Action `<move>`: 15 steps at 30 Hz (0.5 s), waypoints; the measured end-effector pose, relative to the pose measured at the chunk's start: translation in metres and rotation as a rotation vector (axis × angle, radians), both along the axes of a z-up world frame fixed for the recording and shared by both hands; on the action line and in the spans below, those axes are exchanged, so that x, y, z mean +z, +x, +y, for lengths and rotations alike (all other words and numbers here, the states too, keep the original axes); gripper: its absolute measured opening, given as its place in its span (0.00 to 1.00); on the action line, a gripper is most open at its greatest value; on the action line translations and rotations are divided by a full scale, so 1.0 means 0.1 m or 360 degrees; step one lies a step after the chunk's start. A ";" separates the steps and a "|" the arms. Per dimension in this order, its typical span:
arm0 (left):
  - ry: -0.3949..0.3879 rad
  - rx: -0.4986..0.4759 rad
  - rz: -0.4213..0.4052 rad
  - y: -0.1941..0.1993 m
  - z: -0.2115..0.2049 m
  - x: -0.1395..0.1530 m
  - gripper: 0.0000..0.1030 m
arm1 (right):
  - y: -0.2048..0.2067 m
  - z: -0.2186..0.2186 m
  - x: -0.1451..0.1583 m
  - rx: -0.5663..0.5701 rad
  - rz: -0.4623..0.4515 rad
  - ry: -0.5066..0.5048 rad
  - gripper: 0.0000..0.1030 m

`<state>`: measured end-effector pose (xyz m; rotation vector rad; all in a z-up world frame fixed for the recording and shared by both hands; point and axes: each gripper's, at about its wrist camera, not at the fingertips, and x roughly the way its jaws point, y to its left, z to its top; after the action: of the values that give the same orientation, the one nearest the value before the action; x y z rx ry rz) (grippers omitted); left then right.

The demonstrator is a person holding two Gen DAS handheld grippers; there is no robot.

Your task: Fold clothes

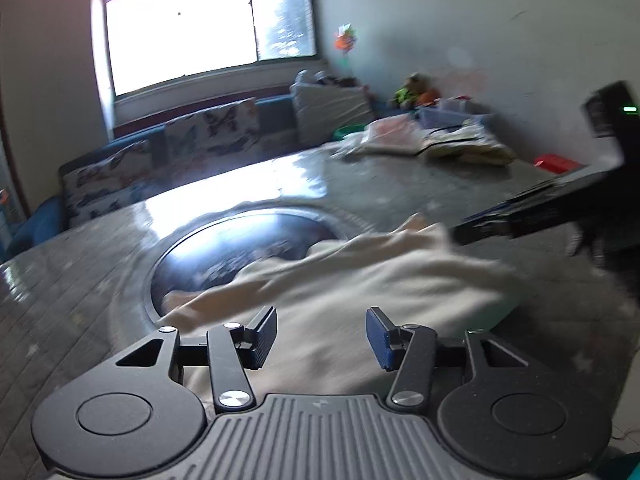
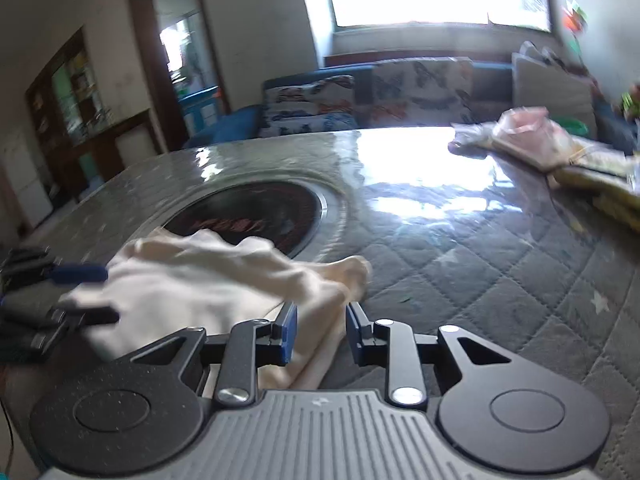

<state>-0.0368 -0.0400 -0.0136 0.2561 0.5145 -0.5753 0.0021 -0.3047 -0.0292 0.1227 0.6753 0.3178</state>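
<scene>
A cream garment lies crumpled on the grey quilted table, partly over the round dark inset. My left gripper is open just above the garment's near part, with nothing between its pads. In the right wrist view the same garment lies at the left and centre. My right gripper is open, with a fold of the cream cloth lying between and under its pads. The left gripper shows blurred at the left edge of that view. The right gripper shows blurred at the right of the left wrist view.
A round dark inset is sunk in the quilted table. A pile of folded cloths and bags lies at the far right of the table. A sofa with patterned cushions stands behind, under a window.
</scene>
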 end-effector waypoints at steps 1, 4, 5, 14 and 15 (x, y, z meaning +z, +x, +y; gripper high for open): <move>-0.0008 -0.0049 0.0001 -0.01 -0.08 0.01 0.51 | 0.04 -0.02 -0.01 -0.0002 0.0004 0.0013 0.24; -0.0017 -0.0210 0.0008 -0.04 -0.35 -0.02 0.51 | 0.15 -0.04 -0.05 0.0003 0.0032 0.0033 0.22; -0.0009 -0.0253 0.0009 -0.06 -0.44 -0.03 0.51 | 0.18 -0.04 -0.07 0.0013 0.0048 0.0041 0.20; 0.0009 -0.0499 0.0058 -0.04 -0.88 -0.12 0.51 | 0.21 0.07 -0.05 0.0105 -0.0002 -0.0022 0.04; 0.0017 -0.0511 0.0069 -0.04 -0.91 -0.14 0.51 | 0.19 0.10 0.00 0.0117 -0.0040 -0.0053 0.04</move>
<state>-0.0411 -0.1307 -0.0280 0.3400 0.5217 -0.8921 0.0214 -0.2951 -0.0290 0.0619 0.6611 0.3780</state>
